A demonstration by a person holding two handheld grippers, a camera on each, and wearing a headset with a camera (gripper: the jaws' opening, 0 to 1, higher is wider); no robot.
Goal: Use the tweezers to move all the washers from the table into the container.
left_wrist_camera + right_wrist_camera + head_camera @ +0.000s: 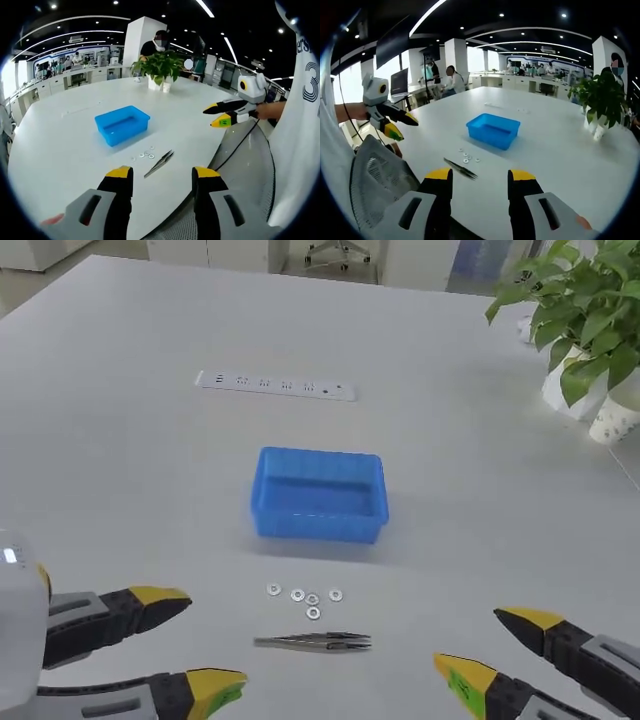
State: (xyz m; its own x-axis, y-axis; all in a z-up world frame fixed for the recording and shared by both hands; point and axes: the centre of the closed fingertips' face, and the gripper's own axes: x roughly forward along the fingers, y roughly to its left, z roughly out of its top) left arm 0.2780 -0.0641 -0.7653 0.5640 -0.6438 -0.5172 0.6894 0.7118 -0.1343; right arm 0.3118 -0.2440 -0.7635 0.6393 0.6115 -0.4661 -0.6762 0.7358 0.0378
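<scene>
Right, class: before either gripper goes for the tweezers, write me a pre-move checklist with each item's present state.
1. Slim metal tweezers lying free on the white table: ok.
2. Left gripper open and empty: ok.
3. Right gripper open and empty: ok.
4. Five small metal washers grouped beside the tweezers, not under them: ok.
5. Blue plastic container upright, nothing seen inside: ok.

Tweezers point(313, 641) flat beside washers point(304, 597); blue container point(320, 494) beyond.

Washers point(146, 155) look too tiny to count in the left gripper view; head view's edge crops the plant point(588, 302).
</scene>
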